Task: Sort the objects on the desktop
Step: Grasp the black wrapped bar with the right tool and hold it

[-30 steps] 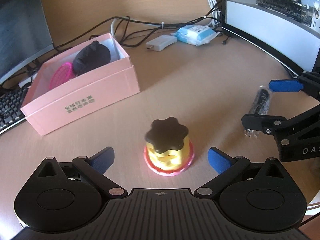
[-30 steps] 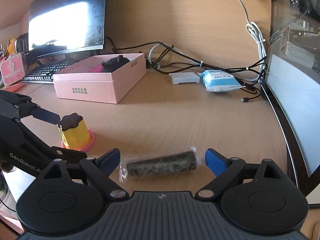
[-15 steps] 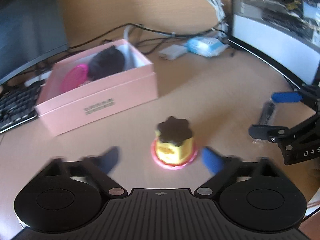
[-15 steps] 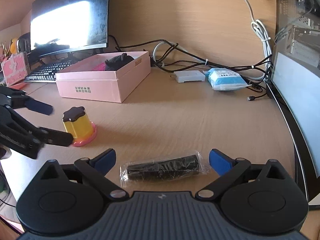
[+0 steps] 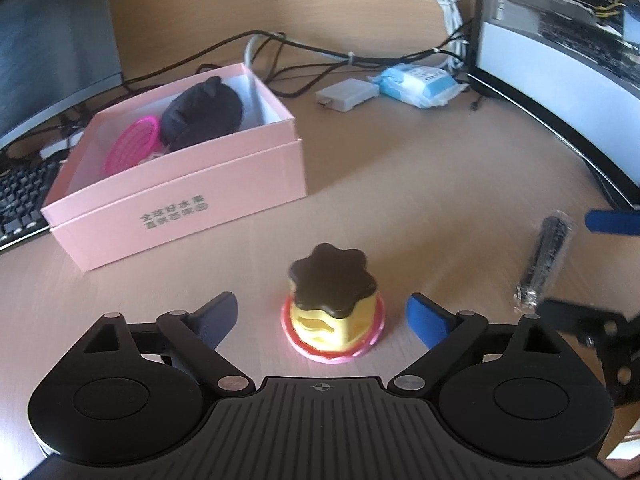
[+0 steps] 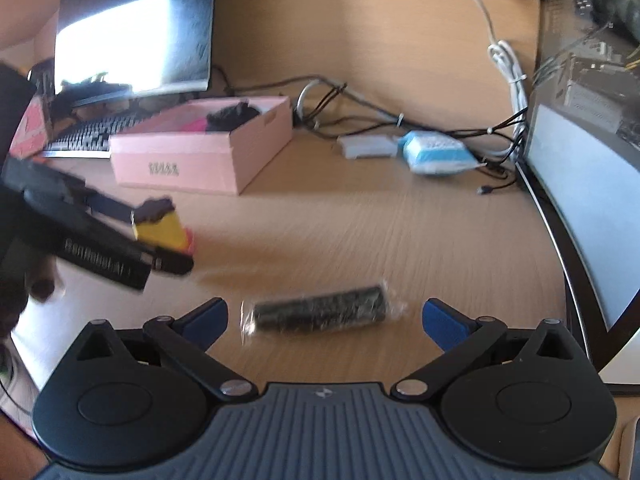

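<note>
A yellow pudding toy (image 5: pixel 334 304) with a dark brown top and pink base stands on the desk between the open fingers of my left gripper (image 5: pixel 324 316); it also shows in the right wrist view (image 6: pixel 162 224). A black cylinder in clear wrap (image 6: pixel 320 314) lies crosswise between the open fingers of my right gripper (image 6: pixel 324 318); in the left wrist view it (image 5: pixel 546 256) lies at the right. An open pink box (image 5: pixel 180 192) holds a black item (image 5: pixel 202 114) and a pink mesh item (image 5: pixel 130 146).
A keyboard (image 5: pixel 20 200) and a monitor (image 5: pixel 56 32) are at the left. Cables (image 5: pixel 320 50), a white adapter (image 5: pixel 346 94) and a blue wipes pack (image 5: pixel 418 84) lie at the back. A curved monitor (image 5: pixel 560 64) borders the right.
My left gripper drew back from the pudding toy, then moved in around it again. My right gripper shifted a little while the wrapped cylinder stayed between its fingers.
</note>
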